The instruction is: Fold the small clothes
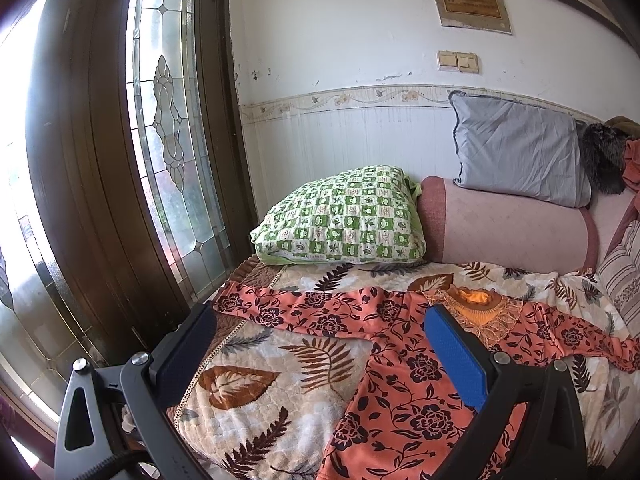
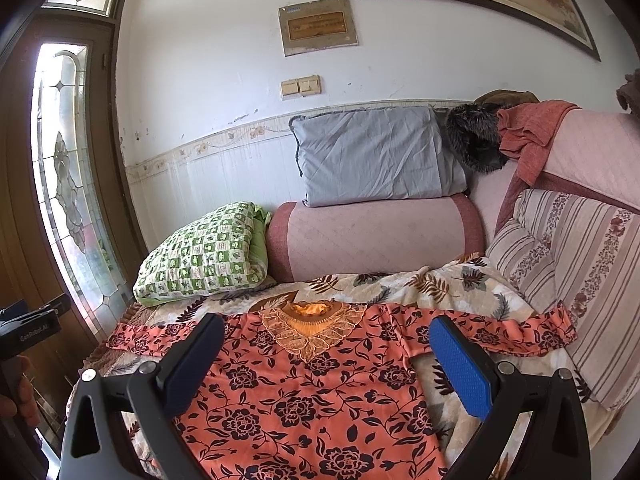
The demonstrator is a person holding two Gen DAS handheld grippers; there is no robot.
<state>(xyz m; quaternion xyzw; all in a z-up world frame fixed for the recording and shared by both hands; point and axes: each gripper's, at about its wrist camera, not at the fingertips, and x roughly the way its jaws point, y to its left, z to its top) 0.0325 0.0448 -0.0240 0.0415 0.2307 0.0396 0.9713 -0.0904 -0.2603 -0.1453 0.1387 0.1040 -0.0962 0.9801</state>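
An orange top with dark flowers (image 2: 304,396) lies spread flat on the leaf-patterned bedspread (image 2: 452,284), sleeves out to both sides, lace collar (image 2: 312,330) at the far end. It also shows in the left wrist view (image 1: 404,392). My right gripper (image 2: 324,340) is open and empty, held above the top's chest. My left gripper (image 1: 320,336) is open and empty, held above the top's left sleeve (image 1: 296,308) near the bed's left edge. The left gripper's body shows at the left edge of the right wrist view (image 2: 28,328).
A green checked pillow (image 1: 340,220), a pink bolster (image 1: 508,228) and a grey pillow (image 1: 520,152) lie at the head of the bed. A striped cushion (image 2: 568,272) lies to the right. A wooden door with leaded glass (image 1: 172,140) stands to the left.
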